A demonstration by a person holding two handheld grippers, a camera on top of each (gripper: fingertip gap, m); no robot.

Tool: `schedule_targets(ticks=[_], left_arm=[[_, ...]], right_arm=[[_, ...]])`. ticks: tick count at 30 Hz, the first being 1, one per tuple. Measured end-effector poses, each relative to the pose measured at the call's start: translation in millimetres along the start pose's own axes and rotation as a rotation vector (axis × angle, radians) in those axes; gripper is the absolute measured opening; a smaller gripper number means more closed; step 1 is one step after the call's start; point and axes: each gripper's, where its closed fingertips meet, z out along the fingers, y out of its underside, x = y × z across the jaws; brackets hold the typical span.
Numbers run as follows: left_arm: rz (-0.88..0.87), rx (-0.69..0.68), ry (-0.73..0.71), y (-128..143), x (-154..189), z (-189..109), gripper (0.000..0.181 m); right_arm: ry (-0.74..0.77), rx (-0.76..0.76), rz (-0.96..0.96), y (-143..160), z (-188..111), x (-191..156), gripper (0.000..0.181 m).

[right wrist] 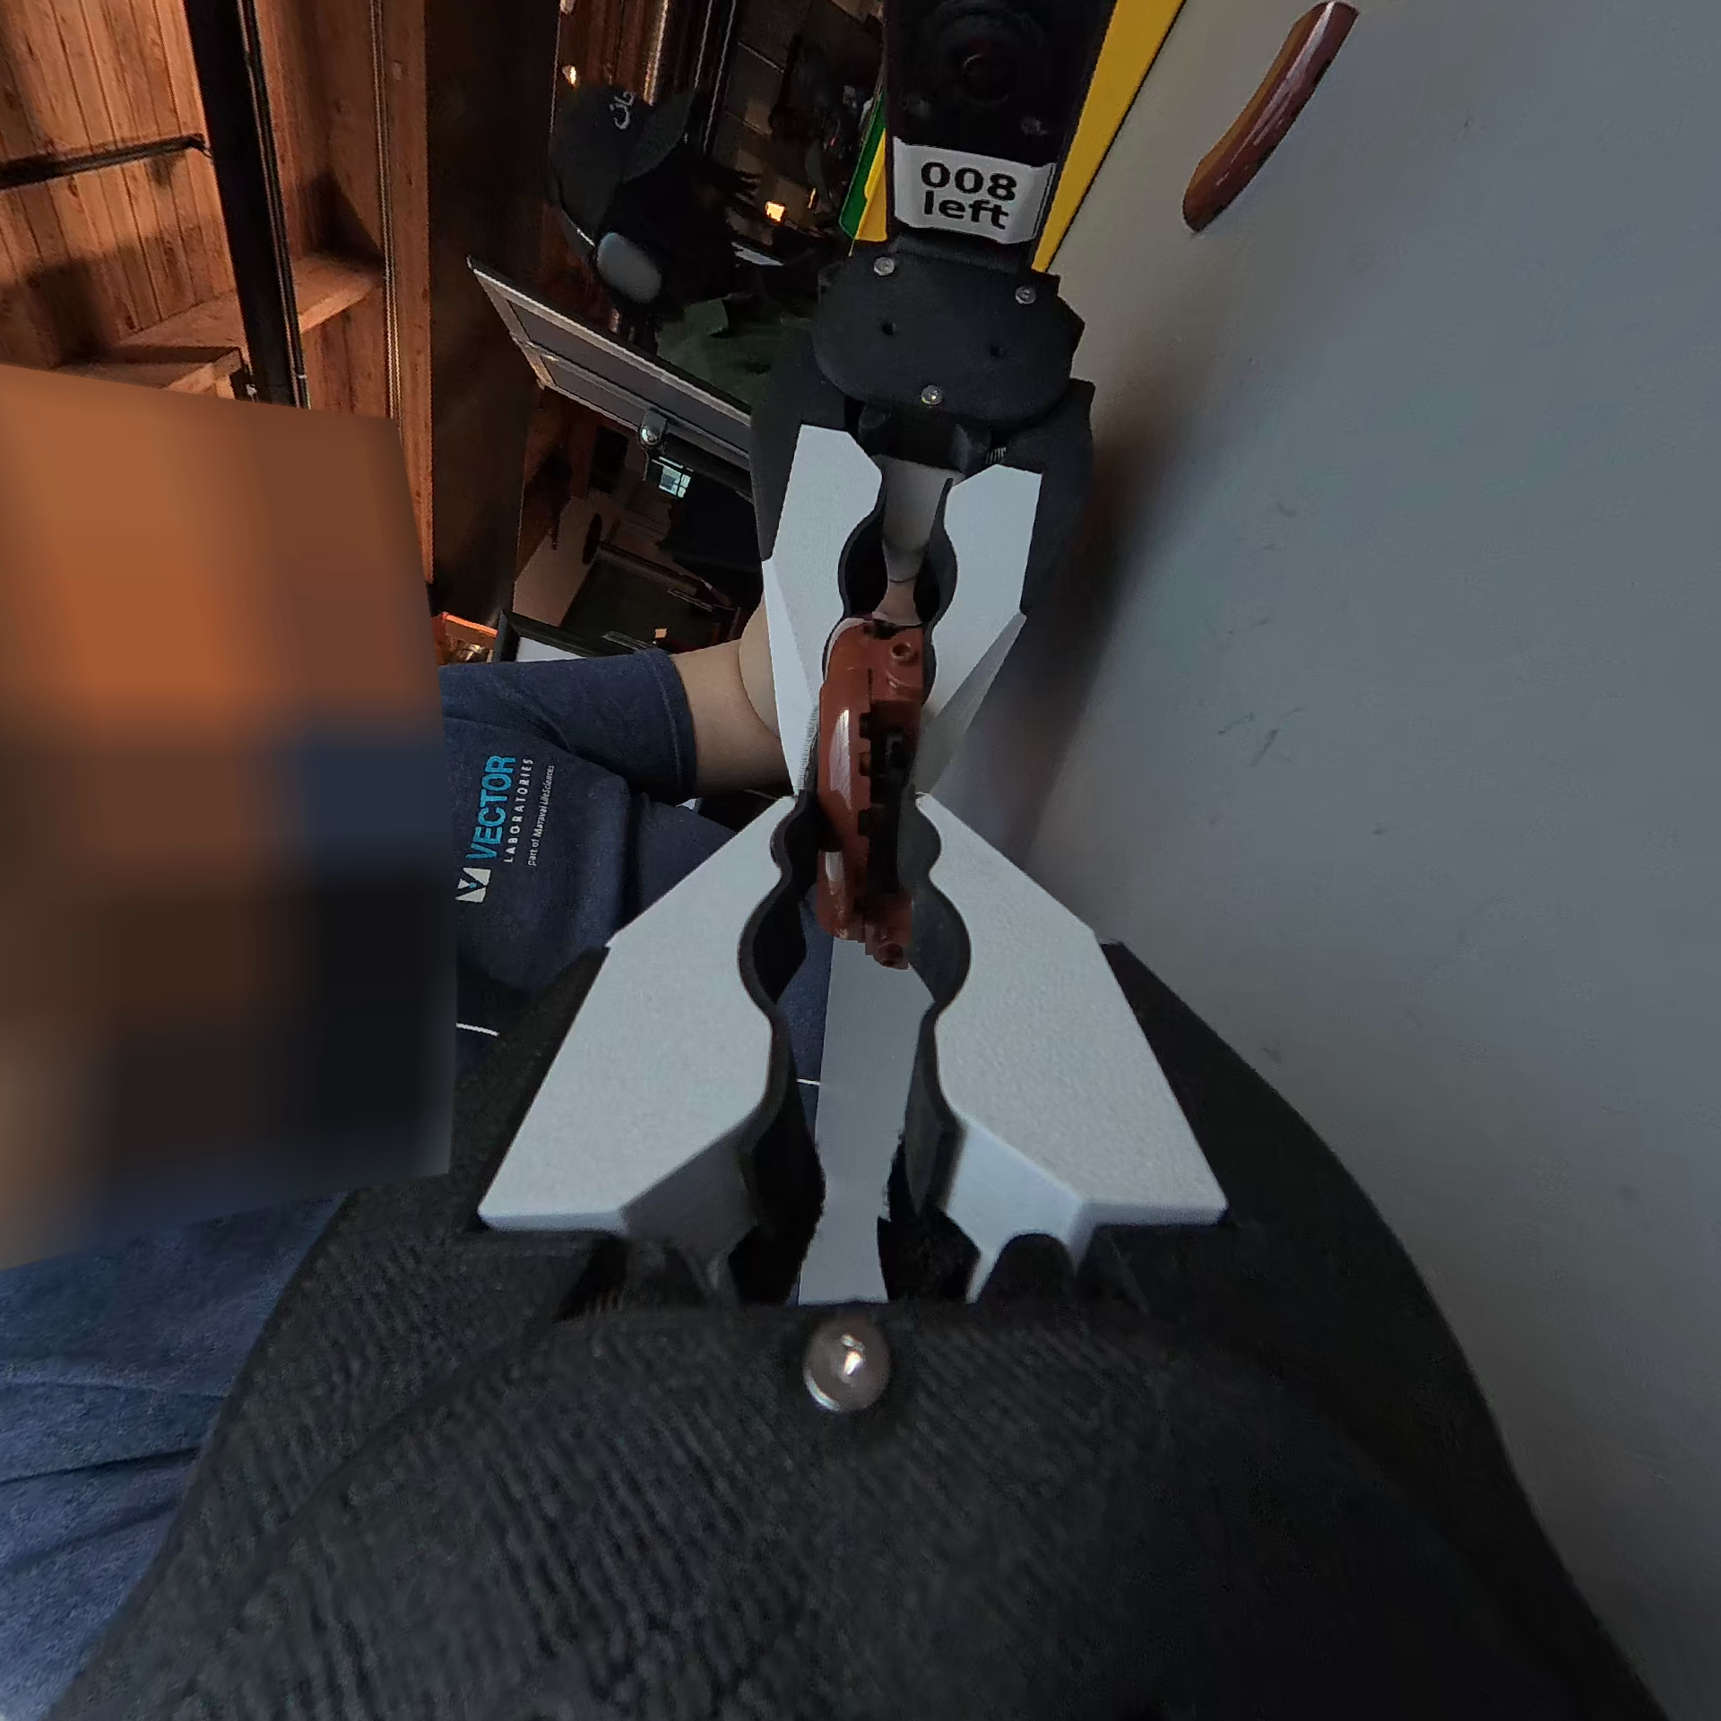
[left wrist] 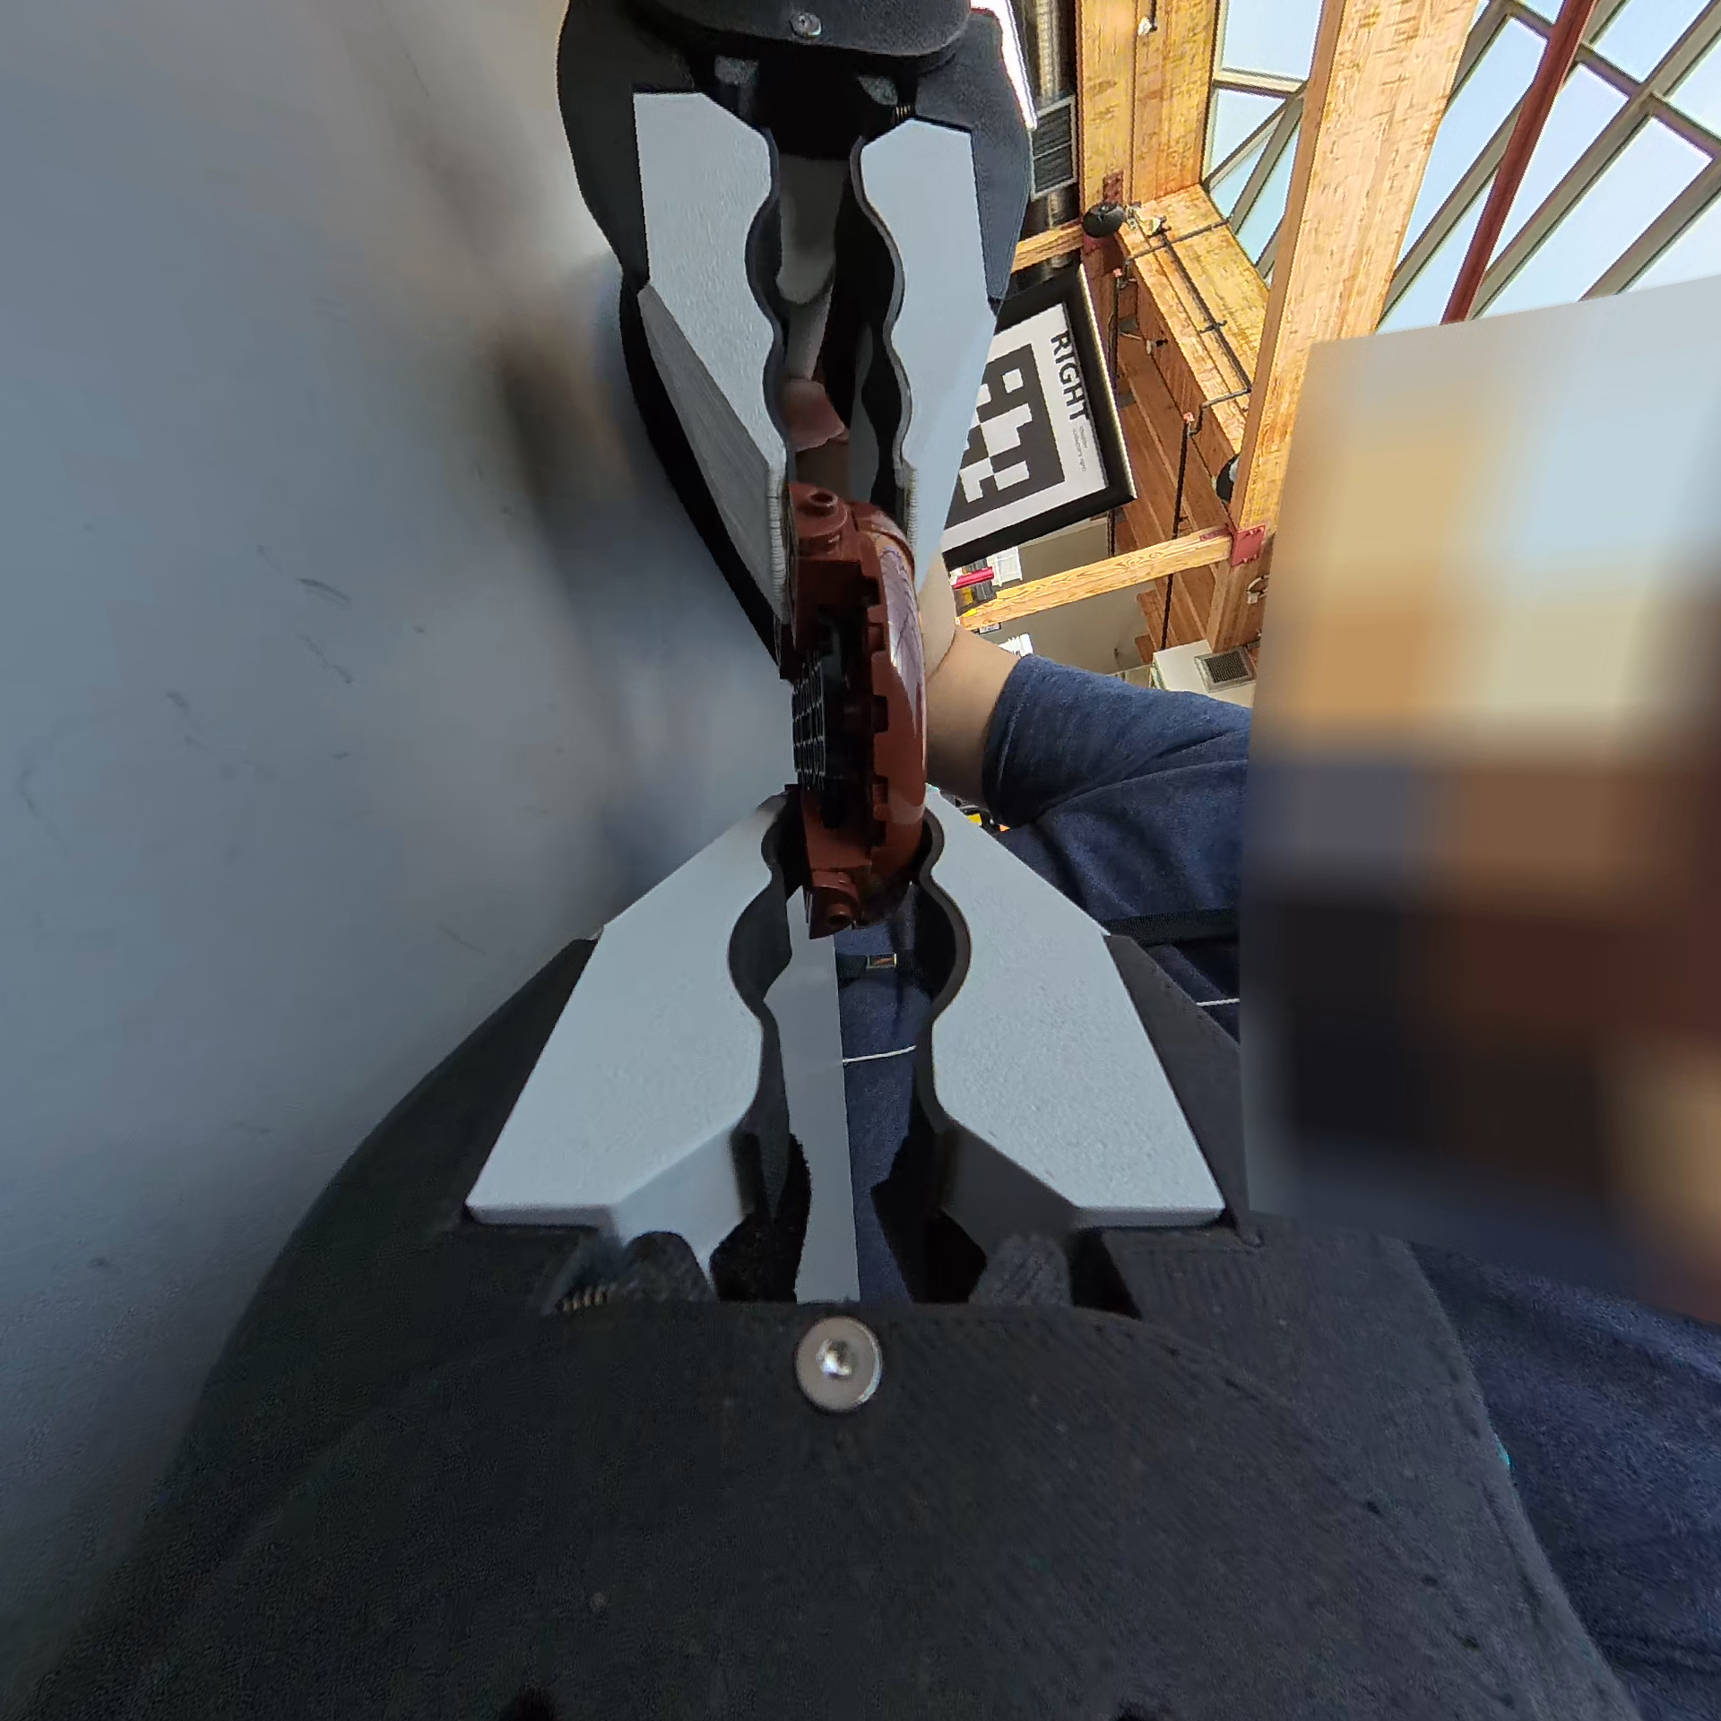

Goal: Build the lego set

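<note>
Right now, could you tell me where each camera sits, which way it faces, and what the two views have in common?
Left wrist view: sits on the left gripper, looking along its fingers at the brown lego assembly; the right gripper faces it, beside the person's forearm and a blue sleeve.
Right wrist view: sits on the right gripper, looking the opposite way at the left gripper, with the person's forearm and blue shirt on one side.
Shared: both grippers clamp opposite ends of the same assembly beside the grey table.

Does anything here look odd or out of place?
Only one thing: a loose reddish-brown curved piece lies alone on the grey table, apart from the brown lego assembly gripped end-to-end by the left gripper and right gripper.
</note>
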Motion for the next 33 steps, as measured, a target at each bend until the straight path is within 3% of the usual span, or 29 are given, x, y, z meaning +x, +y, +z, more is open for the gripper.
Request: schedule_targets(ticks=[7, 9, 15, 28, 33], left_arm=[[-0.003, 0.032, 0.017, -5, 2, -4, 0.019], [0.001, 0.051, 0.029, -8, 4, -7, 0.019], [-0.011, 0.082, 0.037, -13, 3, -11, 0.019], [-0.026, 0.073, 0.029, -11, 1, -10, 0.019], [-0.027, 0.08, 0.044, -12, 3, -11, 0.019]], right_arm=[[-0.037, 0.033, -0.013, -5, 0, -2, 0.019], [-0.042, 0.019, -0.002, -3, -1, -3, 0.043], [-0.085, 0.013, 0.054, -1, 3, -1, 0.021], [-0.045, -0.019, 0.05, 5, 4, 3, 0.019], [-0.096, 0.016, 0.028, -2, 3, 1, 0.02]])
